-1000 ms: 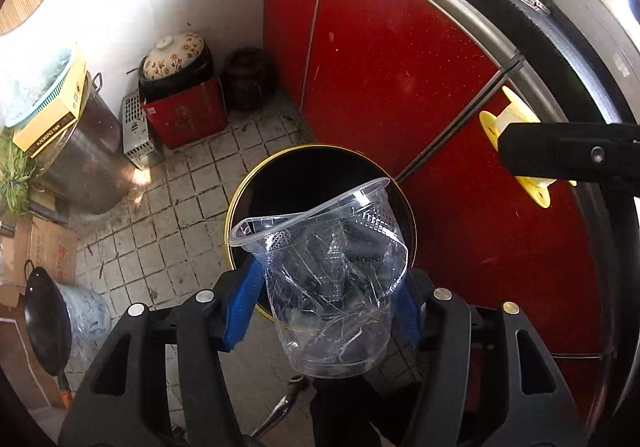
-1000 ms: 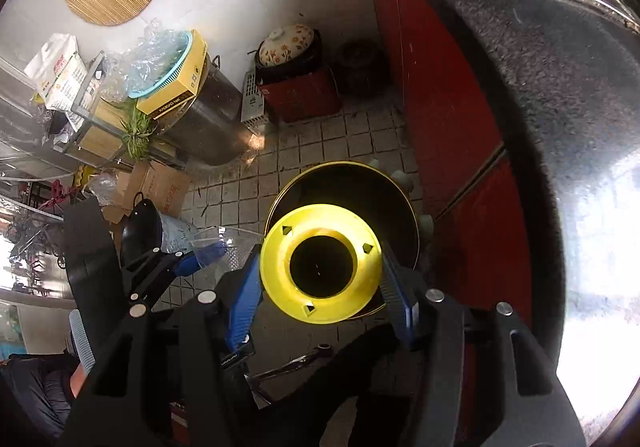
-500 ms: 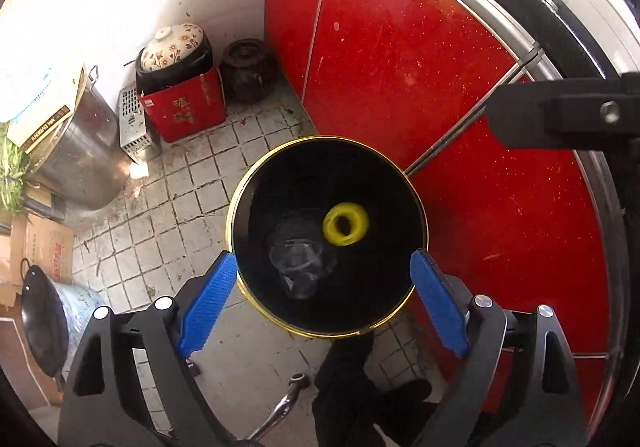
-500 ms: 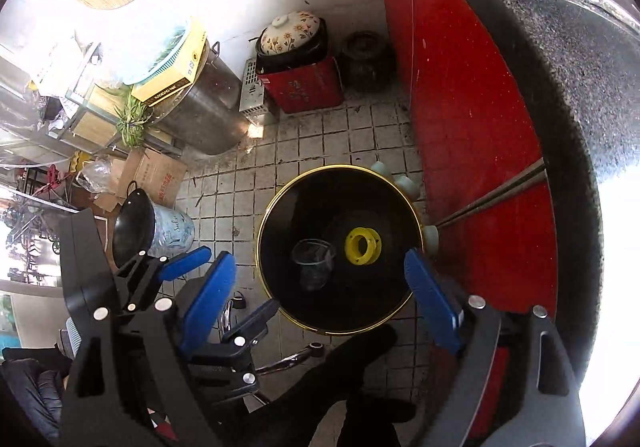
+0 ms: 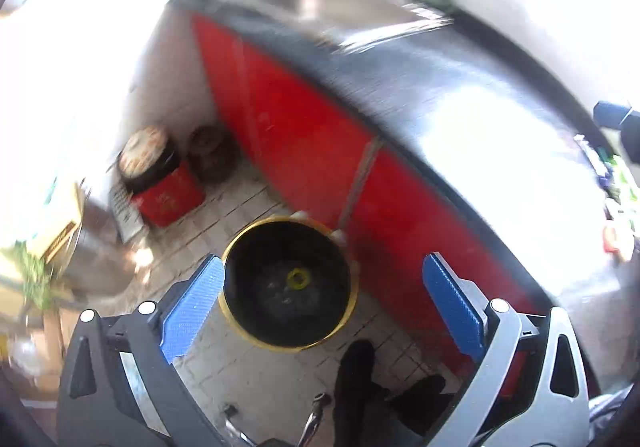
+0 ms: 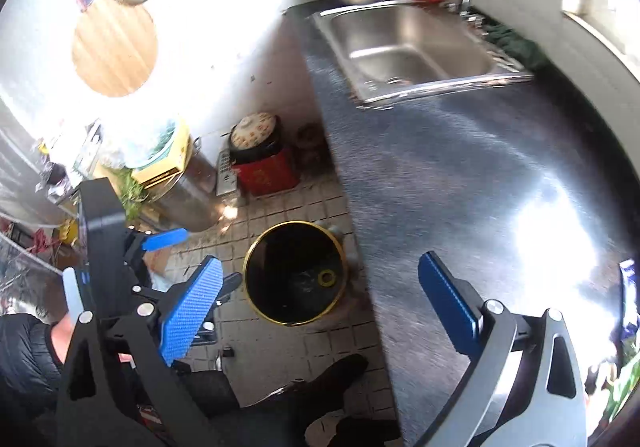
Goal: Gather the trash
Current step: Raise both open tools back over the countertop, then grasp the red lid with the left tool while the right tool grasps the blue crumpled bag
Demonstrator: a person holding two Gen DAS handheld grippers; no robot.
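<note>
A black trash bin [image 5: 236,327] with a gold rim stands on the tiled floor below both grippers. A yellow spool [image 5: 299,279] lies at its bottom, with a faint clear plastic cup [image 5: 274,289] beside it. My left gripper [image 5: 320,261] hangs high above the bin, its jaws opening, nothing between its blue pads. In the right wrist view the bin [image 6: 256,247] holds the spool [image 6: 326,277]. My right gripper [image 6: 319,259] is likewise well above it, jaws opening and empty. The left gripper [image 6: 120,267] shows at the left there, open.
Red cabinet doors [image 5: 304,135] under a dark counter [image 6: 460,187] run right beside the bin. A steel sink [image 6: 408,47] is set into the counter. A red box with a lidded pot [image 6: 264,163] and a steel drum [image 6: 188,187] stand by the wall. A person's shoes [image 6: 336,371] are near the bin.
The cup left the left gripper and the spool left the right; both dropped into the bin. Both sets of jaws spread wide and both grippers rose, bringing counter and sink into view.
</note>
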